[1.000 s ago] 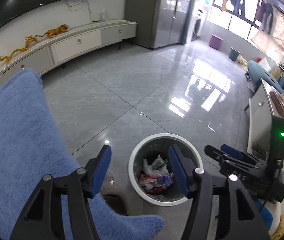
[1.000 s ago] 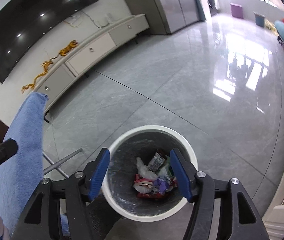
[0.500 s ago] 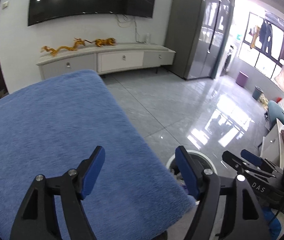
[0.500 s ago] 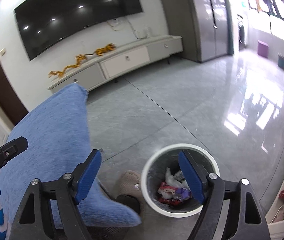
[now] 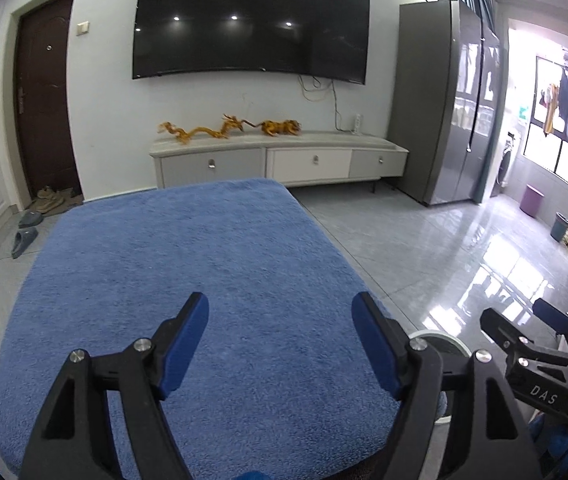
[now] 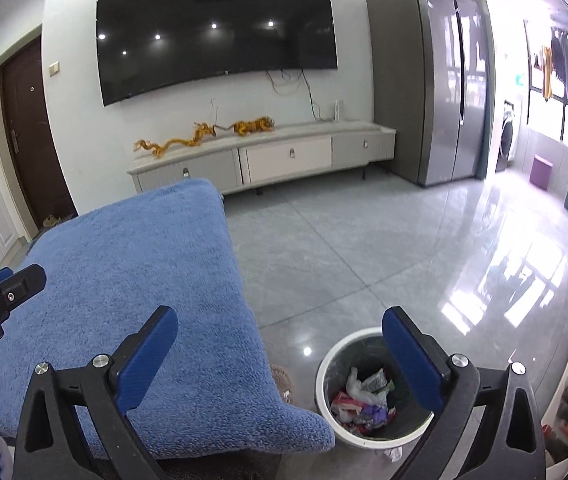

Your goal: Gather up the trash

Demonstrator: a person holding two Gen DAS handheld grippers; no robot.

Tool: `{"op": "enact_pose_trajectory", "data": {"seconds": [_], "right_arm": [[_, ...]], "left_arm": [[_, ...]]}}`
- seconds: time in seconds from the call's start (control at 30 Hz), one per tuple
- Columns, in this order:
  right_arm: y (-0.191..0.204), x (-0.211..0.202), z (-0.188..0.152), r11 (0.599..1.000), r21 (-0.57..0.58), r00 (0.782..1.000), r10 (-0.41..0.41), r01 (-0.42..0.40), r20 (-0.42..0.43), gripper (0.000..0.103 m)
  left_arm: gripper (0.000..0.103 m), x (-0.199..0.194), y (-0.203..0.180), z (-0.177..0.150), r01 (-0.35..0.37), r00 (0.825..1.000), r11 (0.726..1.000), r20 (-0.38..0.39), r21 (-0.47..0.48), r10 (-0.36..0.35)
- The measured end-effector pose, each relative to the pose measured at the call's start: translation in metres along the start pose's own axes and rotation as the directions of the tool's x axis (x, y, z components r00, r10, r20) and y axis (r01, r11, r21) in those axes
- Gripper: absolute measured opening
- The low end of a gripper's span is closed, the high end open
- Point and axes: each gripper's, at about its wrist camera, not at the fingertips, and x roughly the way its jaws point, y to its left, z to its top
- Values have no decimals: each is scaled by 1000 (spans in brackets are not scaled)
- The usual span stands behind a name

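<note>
- Right gripper [image 6: 280, 328]: jaws spread wide with nothing between the blue pads; they have just been opening further. It hangs above the near corner of the blue cloth and the bin.
- Left gripper [image 5: 280, 316]: jaws apart, moderately wide, nothing between the pads. It hangs over the near half of the cloth [image 5: 188, 280]. The right gripper's black frame shows at the right of this view, past the cloth's edge.
- Bin [image 6: 326, 368]: white rim, dark liner, standing on the floor just right of the cloth's near corner. In the right wrist view its right side is behind the right finger. In the left wrist view only a sliver of rim [image 5: 440, 338] shows, behind the right finger.
- Trash [image 6: 360, 400]: crumpled wrappers, white, red, purple and green, lying inside the bin at the bottom. A small pale scrap [image 6: 394, 454] lies on the floor touching the bin's near side.
- Cloth: blue, fluffy, draped over a raised flat surface; no trash is visible on it.
- Floor [image 6: 344, 248]: grey glossy tiles, right of the cloth, with window glare further right.
- Slippers [image 5: 24, 236]: on the floor left of the cloth's far end.
- Cabinet [image 5: 280, 160]: long, low, pale, beyond the cloth against the wall. Golden dragon figures [image 5: 228, 128] lie on top.
- TV [image 5: 250, 20]: dark, curved, on the wall above the cabinet.
- Door [image 5: 44, 96]: dark brown, left of the TV.
- Fridge [image 5: 444, 100]: tall, grey, right of the cabinet.
</note>
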Motion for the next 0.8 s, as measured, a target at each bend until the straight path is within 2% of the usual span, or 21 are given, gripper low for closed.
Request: {"op": "enact_pose_trajectory", "data": {"seconds": [0.17,0.23,0.43,0.5,0.8], "right_arm": [[6,-12,-4,999,-20,998,-31,32,50,103],[7,-17,-4,999,-29,997,-41,43,65,103],[7,-26,-5,998,-34,994,-50,54,97,103],[7,-27,-5,998,-35,993,-50,54,103,103],[8,-33,-8,996,-36,988,-75,81,135,103]], "left_arm": [[74,-14,1,-2,-23,999,1000,42,8,22],[84,-20,-1,-3,-36,998,999,58,14,35],[100,-33,1,-7,-71,992,997,109,-1,70],[103,-37,0,-9,-79,989,997,122,-5,79],[103,-37,-5,-10,-124,982,992,140,-4,123]]}}
